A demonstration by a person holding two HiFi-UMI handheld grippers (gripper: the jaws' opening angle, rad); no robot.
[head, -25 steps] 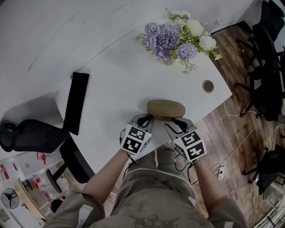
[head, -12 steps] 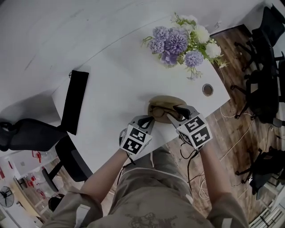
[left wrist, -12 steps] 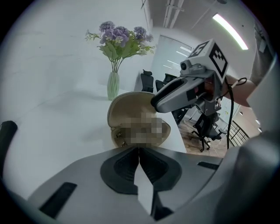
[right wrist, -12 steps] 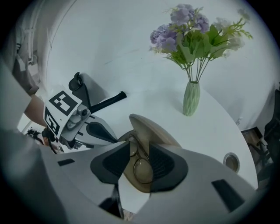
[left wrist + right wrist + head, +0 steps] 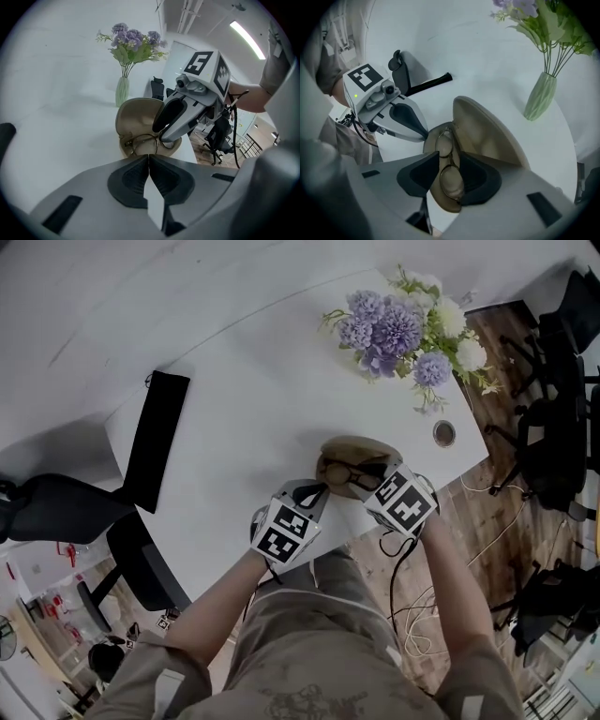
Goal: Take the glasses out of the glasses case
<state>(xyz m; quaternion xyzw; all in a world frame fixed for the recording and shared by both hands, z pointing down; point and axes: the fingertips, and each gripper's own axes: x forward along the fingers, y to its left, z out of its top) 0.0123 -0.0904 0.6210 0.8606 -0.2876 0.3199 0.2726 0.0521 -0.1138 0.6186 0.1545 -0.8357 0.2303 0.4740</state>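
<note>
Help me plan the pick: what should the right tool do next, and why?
Probably close the right tool on the glasses. The case lies open, the glasses lie inside, and the tool's jaws stand apart on either side of the frame, not yet gripping.

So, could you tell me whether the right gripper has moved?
Yes: against the tan oval glasses case, the right gripper has advanced; its claw now reaches over it.

No legible text or numbers
</note>
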